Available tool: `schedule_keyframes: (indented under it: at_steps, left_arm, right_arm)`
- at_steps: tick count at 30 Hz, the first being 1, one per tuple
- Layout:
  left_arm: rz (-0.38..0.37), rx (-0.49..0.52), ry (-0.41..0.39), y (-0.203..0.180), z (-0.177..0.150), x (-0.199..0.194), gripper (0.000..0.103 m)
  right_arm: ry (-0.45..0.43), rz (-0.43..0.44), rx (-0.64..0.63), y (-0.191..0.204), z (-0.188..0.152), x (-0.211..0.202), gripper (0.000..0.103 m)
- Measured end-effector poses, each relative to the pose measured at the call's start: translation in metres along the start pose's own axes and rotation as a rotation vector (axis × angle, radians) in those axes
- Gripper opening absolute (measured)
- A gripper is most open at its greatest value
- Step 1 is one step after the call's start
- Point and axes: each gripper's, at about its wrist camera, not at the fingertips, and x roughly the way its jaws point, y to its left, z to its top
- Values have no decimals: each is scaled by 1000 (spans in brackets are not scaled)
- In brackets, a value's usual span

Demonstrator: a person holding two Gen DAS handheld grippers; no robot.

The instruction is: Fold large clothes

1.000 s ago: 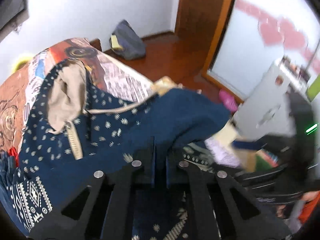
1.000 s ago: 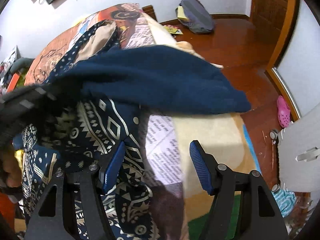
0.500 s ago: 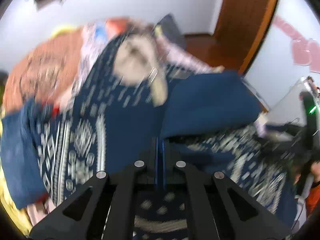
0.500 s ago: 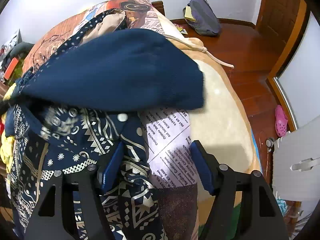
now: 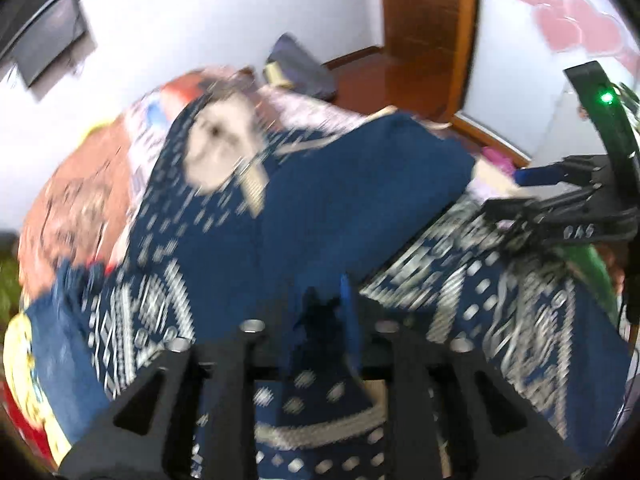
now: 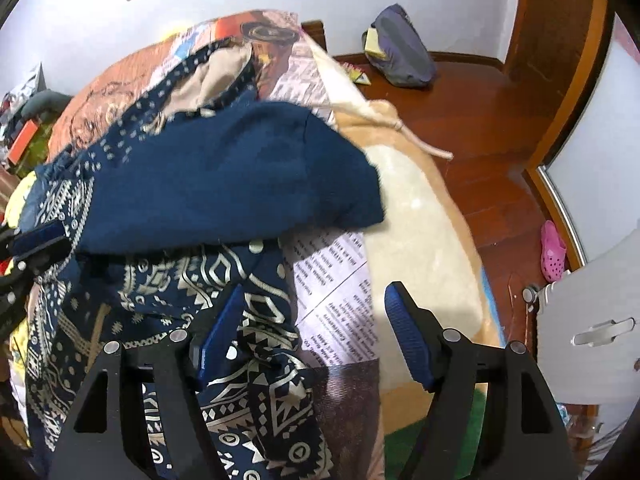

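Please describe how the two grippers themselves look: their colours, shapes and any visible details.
Both are matte black plastic with angular linkage arms and triangular cutouts, joined by silver round pins. The right gripper has ribbed blue finger pads. The left gripper shows a similar blue pad. No cables or sleeves visible.

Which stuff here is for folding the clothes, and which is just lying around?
For the job: the patterned navy garment, its plain blue sleeve, the left tool, the right tool.

Lying about: grey bag, pink shoe, yellow booklet.
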Motion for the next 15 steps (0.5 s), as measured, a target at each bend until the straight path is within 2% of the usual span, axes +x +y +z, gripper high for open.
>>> schedule_keyframes:
  at_steps: [1, 2, 6, 11, 12, 13, 15]
  left_arm:
    - [-7, 12, -8, -4, 5, 3, 44]
    - [-13, 27, -12, -11, 12, 8, 46]
    - [-48, 78, 42, -34, 30, 44, 47]
    - [-70, 88, 102, -48, 37, 84, 47]
    - [-76, 92, 100, -49, 38, 88, 41]
    - [-80, 91, 93, -48, 39, 89, 28]
    - [-99, 63, 81, -42, 44, 88, 10]
  right_arm:
    - [-8, 0, 2, -1, 1, -2, 69]
    - [-15, 1, 6, -3, 2, -4, 69]
    - [-20, -9, 11, -7, 3, -3, 69]
    - [-2, 1, 34, -14, 3, 5, 69]
    - [1, 2, 34, -15, 3, 6, 69]
    - [6, 2, 33, -14, 3, 9, 69]
    - [14, 1, 23, -12, 2, 12, 69]
